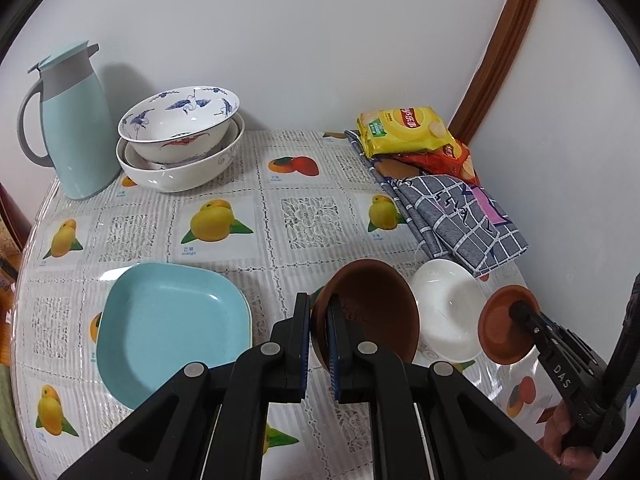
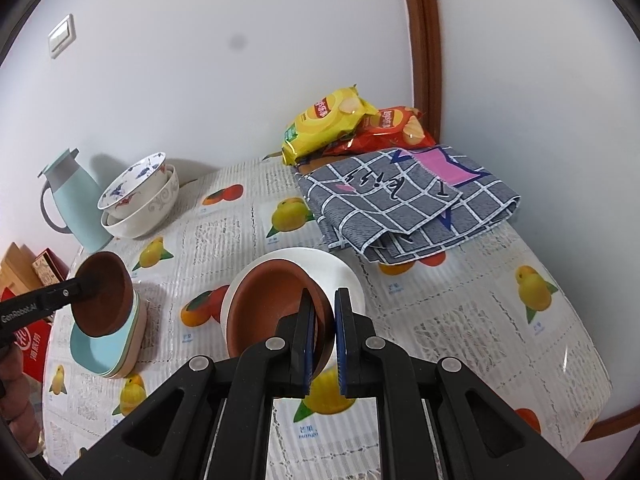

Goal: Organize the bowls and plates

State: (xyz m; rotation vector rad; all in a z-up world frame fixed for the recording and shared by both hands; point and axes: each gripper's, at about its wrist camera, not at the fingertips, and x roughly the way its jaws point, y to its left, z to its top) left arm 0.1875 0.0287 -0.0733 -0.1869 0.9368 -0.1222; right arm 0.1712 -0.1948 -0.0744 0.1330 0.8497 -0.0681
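Note:
My left gripper (image 1: 318, 312) is shut on the rim of a brown bowl (image 1: 372, 312) and holds it tilted above the table, between a light blue square plate (image 1: 168, 332) and a white bowl (image 1: 452, 312). My right gripper (image 2: 322, 312) is shut on the rim of a smaller brown dish (image 2: 272, 304), held tilted over the white bowl (image 2: 344, 272). In the right wrist view the left gripper's brown bowl (image 2: 104, 292) hangs over the blue plate stack (image 2: 108, 348). In the left wrist view the right gripper's dish (image 1: 502, 328) is right of the white bowl.
Stacked blue-patterned white bowls (image 1: 180, 140) and a light blue jug (image 1: 72, 128) stand at the back left. Snack bags (image 1: 404, 128) and a folded checked cloth (image 1: 460, 216) lie at the back right by the wall. The table edge (image 2: 600, 392) curves at the right.

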